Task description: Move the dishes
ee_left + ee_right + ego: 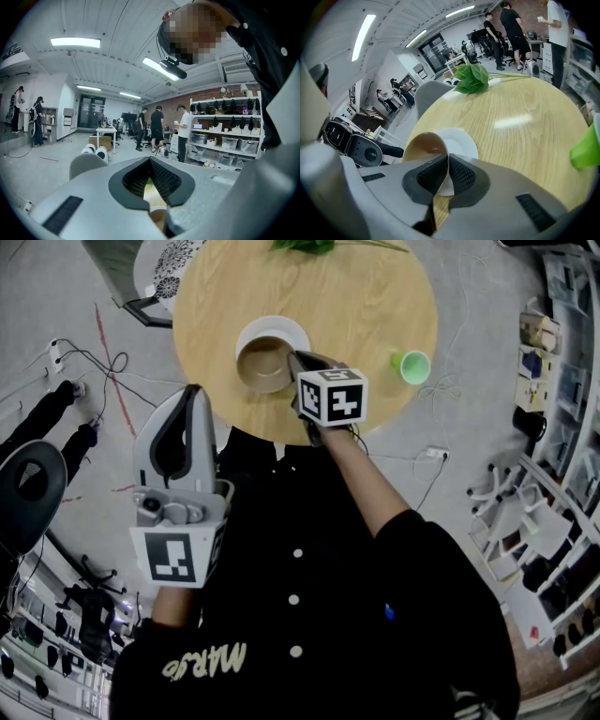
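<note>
A brown bowl [264,364] sits tilted on a white plate [285,327] near the front edge of the round wooden table [375,306]. My right gripper [295,360] is shut on the bowl's right rim. In the right gripper view the thin rim of the bowl [423,143] runs between the right gripper [447,161] pads, with the plate [463,140] just behind. My left gripper [192,395] is held off the table by the person's body, jaws together and holding nothing. The left gripper [150,161] view shows only a sliver of table through its jaws.
A green cup [412,366] lies on the table's right side, also at the right edge as the green cup [585,151]. Green leaves [302,245] lie at the far edge. A chair [155,268] stands far left; shelves [562,352] line the right; cables cross the floor.
</note>
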`<state>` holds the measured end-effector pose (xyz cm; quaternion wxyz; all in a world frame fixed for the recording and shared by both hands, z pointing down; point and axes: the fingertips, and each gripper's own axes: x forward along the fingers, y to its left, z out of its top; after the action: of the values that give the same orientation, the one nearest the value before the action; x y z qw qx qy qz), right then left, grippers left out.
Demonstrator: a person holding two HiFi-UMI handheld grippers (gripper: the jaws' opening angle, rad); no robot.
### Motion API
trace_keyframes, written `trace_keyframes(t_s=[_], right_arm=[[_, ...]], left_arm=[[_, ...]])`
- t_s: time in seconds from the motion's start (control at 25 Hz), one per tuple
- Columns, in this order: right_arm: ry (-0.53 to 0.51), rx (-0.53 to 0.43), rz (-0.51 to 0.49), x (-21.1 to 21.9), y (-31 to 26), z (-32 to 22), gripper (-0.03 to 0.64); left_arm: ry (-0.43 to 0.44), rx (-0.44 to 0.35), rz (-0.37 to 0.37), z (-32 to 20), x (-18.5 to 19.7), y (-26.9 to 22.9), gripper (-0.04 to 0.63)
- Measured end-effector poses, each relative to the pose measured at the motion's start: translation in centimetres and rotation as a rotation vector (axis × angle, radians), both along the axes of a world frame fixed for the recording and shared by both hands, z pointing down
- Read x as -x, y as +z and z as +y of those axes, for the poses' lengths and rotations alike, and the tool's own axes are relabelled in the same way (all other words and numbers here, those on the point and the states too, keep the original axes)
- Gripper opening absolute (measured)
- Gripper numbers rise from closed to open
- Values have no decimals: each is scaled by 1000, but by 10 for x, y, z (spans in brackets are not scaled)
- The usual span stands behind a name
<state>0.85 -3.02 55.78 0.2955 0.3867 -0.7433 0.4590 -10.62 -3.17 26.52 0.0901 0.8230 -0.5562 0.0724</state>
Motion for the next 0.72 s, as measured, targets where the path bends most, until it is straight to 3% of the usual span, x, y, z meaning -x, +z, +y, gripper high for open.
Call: trace_keyframes(t_s=[0.48, 0.72], right_arm=[[40, -31, -27, -7, -27, -4, 9], [93, -30, -13, -38, -29, -6, 11]], left_arm=[[15, -15, 0, 2, -2, -2, 3], [33, -29, -4, 2, -12, -11, 3]])
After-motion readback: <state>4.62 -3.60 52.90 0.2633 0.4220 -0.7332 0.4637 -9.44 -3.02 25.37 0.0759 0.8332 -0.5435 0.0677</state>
